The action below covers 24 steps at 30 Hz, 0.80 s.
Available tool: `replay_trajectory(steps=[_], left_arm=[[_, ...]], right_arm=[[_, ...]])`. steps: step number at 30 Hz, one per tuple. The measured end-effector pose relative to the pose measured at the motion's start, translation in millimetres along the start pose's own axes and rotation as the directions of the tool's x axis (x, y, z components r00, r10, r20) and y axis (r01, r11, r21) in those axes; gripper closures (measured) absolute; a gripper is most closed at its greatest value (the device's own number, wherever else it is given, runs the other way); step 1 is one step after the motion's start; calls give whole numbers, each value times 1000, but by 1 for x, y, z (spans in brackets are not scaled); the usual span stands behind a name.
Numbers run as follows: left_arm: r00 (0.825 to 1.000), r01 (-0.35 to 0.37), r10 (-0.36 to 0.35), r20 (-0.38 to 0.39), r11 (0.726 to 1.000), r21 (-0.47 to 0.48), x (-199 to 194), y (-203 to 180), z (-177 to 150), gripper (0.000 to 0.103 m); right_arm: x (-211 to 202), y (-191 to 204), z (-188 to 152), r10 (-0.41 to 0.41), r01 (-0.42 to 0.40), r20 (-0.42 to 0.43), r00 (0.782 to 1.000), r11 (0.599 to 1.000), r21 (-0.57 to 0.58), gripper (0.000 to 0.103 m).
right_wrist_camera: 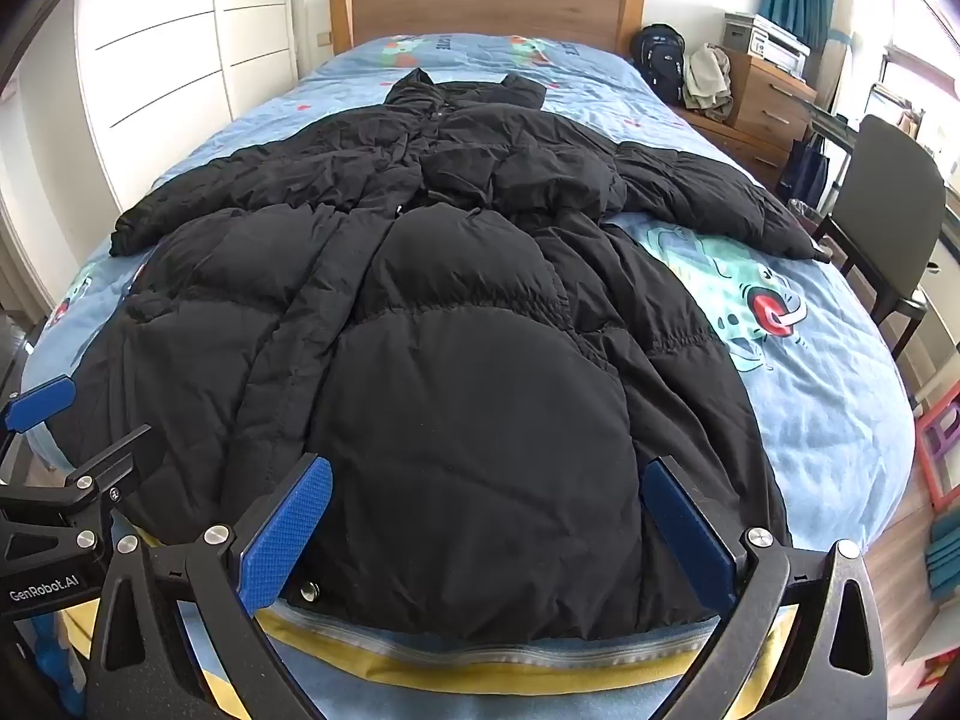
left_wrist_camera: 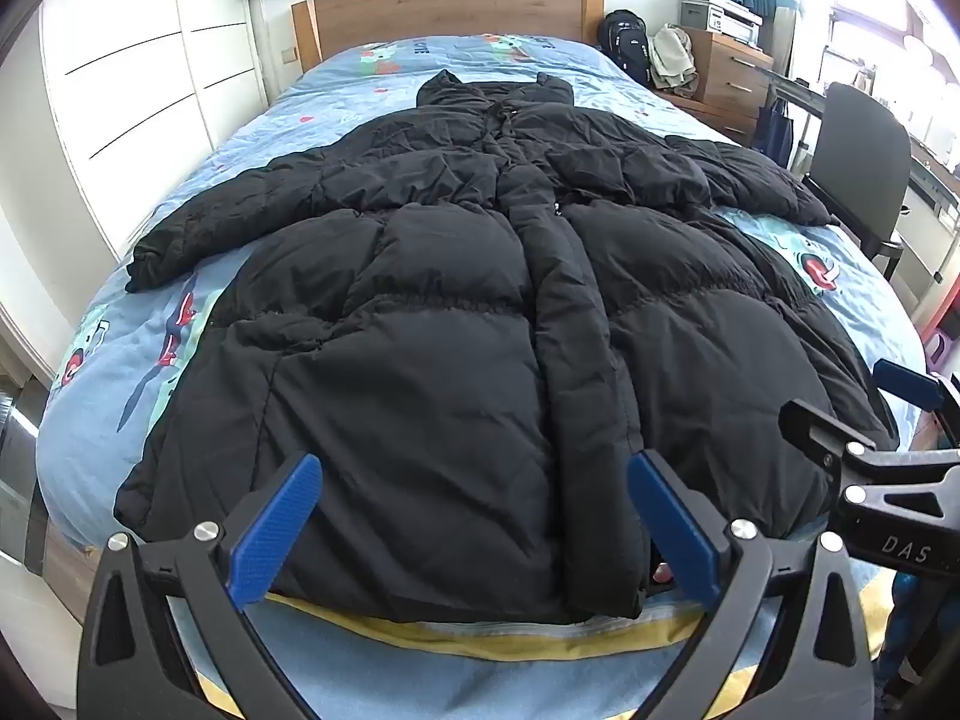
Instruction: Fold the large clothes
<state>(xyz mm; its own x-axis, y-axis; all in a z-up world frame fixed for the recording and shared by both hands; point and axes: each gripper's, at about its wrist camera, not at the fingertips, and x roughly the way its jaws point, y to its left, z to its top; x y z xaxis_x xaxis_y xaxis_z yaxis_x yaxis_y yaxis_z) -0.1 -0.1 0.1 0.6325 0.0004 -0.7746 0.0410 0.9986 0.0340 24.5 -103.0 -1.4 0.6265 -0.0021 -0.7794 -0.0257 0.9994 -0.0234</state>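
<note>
- Nearest of all, the left gripper (left_wrist_camera: 474, 516) and the right gripper (right_wrist_camera: 486, 531) hang side by side over the near end of the bed (left_wrist_camera: 90, 420), both tipped down toward it. Each has its blue pads spread wide apart, with nothing between them but air above the cloth.
- Just past the pads lies the hem (right_wrist_camera: 480, 612) of a long black puffer coat (left_wrist_camera: 480, 330), right at the near edge, over a yellow strip (left_wrist_camera: 480, 639) of the bedding.
- The coat is spread flat, front up, closed down the middle, and takes up most of the blue cartoon-print cover.
- I'd judge it soft, bulky and springy: light for its size, but the shell looks slick and the padding will puff back after each fold.
- The hem corners, left and right, look like the best places to grab, biting deep into a padded section, not just the thin shell.
- Further off, the left sleeve (left_wrist_camera: 198, 228) and right sleeve (right_wrist_camera: 720, 204) reach out to either side.
- Farthest, the hood (left_wrist_camera: 492, 93) points at the wooden headboard (left_wrist_camera: 450, 6).
</note>
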Motion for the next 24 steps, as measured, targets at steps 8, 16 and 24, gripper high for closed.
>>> replay_trajectory(steps=[8,16,24], left_arm=[[1000,-7,7,2,1000,6,-1,-1,0,0],[1000,-3,3,1,1000,5,0,-3,-1,0],[1000,-16,16,-1,1000,-5,3,0,-2,0]], right_arm=[[0,-1,0,1,-1,-4,1000,1000,1,1],[-2,1,-1,2,-2,-5,1000,1000,-3,1],[-2,-1,0,-12,12,2,1000,1000,-1,1]])
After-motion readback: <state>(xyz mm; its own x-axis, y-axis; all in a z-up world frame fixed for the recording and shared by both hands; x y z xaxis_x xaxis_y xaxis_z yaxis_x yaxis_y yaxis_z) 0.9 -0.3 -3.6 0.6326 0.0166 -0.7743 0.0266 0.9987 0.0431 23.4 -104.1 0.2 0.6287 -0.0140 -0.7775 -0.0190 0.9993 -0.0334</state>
